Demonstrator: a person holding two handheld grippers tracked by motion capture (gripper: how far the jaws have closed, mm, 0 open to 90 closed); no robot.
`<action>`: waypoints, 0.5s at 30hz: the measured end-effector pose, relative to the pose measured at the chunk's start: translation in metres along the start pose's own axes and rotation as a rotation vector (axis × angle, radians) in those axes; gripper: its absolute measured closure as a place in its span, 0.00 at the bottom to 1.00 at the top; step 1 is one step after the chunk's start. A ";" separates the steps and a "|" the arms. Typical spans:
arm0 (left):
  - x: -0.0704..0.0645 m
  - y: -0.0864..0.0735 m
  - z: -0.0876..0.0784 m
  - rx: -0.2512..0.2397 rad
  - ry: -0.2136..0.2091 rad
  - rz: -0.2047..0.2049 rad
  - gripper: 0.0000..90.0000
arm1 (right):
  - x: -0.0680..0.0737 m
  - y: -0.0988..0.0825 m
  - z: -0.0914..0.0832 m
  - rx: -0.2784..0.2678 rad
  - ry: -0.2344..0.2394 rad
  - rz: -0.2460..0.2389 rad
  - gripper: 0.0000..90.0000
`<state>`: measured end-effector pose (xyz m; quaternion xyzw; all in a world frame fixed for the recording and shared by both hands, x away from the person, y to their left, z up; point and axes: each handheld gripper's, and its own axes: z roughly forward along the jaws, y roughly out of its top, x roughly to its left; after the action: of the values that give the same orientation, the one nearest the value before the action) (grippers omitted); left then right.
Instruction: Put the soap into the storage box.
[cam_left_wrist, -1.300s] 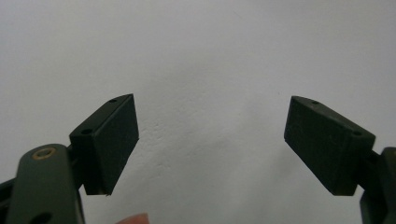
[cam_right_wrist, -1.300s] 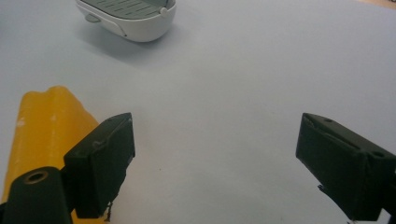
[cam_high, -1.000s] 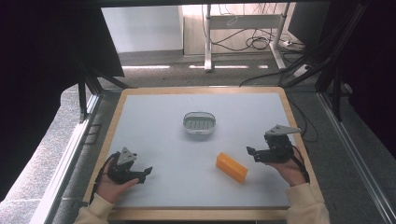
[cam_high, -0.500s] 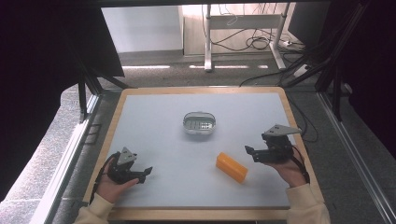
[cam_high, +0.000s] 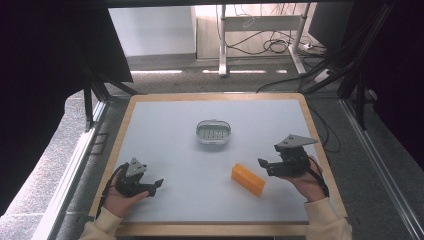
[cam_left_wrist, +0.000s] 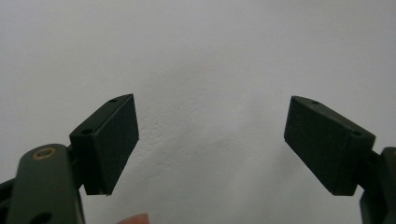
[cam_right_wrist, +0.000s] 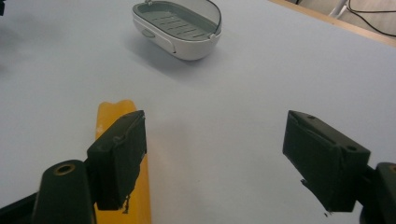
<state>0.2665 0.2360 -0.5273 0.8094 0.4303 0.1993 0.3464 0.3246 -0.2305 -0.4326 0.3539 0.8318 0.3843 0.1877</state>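
An orange bar (cam_high: 248, 179) lies flat on the grey table (cam_high: 170, 150), right of centre. A white oval dish with a grey slotted insert (cam_high: 213, 132) stands behind it. My right gripper (cam_high: 263, 166) hovers just right of the bar and is open; its jaws have just been closing, with nothing between them. In the right gripper view, the right gripper (cam_right_wrist: 215, 158) has the orange bar (cam_right_wrist: 114, 114) behind its left jaw, outside the gap, and the dish (cam_right_wrist: 180, 28) lies farther off. My left gripper (cam_high: 156, 186) rests at the front left. Its jaws (cam_left_wrist: 210, 140) stand open over bare table.
A wooden rim (cam_high: 320, 145) frames the table. Dark metal struts (cam_high: 95, 100) rise at both back corners. Cables (cam_high: 275, 47) lie on the floor beyond the far edge. There is free room between the two grippers and around the dish.
My right gripper has edged slightly left toward the orange bar. The left gripper, the bar and the dish have kept their places.
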 end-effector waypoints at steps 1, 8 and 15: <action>0.000 0.000 0.000 -0.002 -0.001 -0.001 0.20 | 0.001 0.000 0.000 0.003 0.003 -0.001 0.25; 0.000 0.001 -0.001 -0.006 0.001 -0.002 0.20 | 0.007 0.004 0.003 0.041 0.019 -0.033 0.26; -0.001 0.001 -0.001 -0.004 -0.002 0.002 0.20 | 0.015 0.017 0.012 0.086 0.044 -0.056 0.27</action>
<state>0.2658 0.2354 -0.5260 0.8094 0.4289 0.1998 0.3480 0.3290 -0.2064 -0.4275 0.3295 0.8612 0.3503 0.1645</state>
